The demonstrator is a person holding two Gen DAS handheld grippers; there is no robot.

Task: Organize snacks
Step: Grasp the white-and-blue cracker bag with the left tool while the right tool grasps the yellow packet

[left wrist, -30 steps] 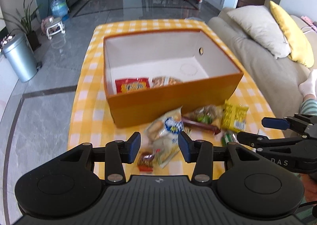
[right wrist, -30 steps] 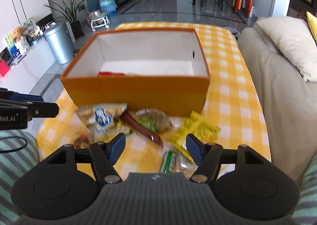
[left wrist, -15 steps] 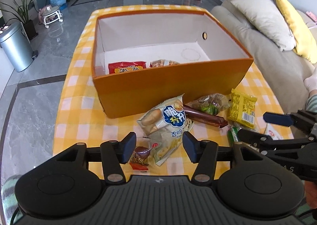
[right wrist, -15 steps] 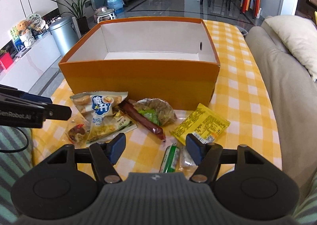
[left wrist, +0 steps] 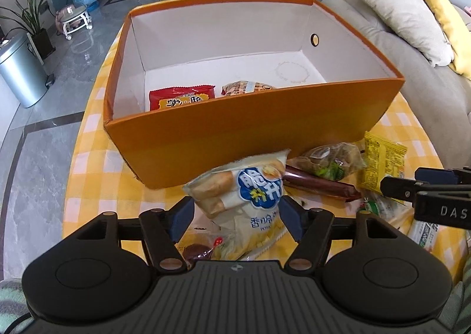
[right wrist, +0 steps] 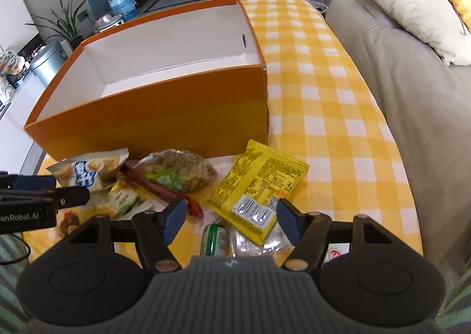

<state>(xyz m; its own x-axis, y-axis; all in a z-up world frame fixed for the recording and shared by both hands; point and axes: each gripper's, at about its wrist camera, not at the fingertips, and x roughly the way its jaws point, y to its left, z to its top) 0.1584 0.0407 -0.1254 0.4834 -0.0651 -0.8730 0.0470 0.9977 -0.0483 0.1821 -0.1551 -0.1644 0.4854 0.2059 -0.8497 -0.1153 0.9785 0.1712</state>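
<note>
The left claw [left wrist: 237, 214] gapes wide around the chip bag [left wrist: 247, 189], pads not touching it. The right claw [right wrist: 231, 214] gapes wide over the yellow packet [right wrist: 256, 187]. Both snacks lie on the bench [right wrist: 318, 116] before the orange box [left wrist: 253, 131].

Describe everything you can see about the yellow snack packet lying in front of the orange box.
The yellow snack packet is a flat, glossy plastic pouch with crimped ends, printed with small dark text and a white barcode panel. It lies back side up, angled, on the checkered tablecloth just off the orange box at its right corner. Its near end overlaps a clear wrapped snack and sits between the open fingers of the right gripper, which is not closed on it.
</note>
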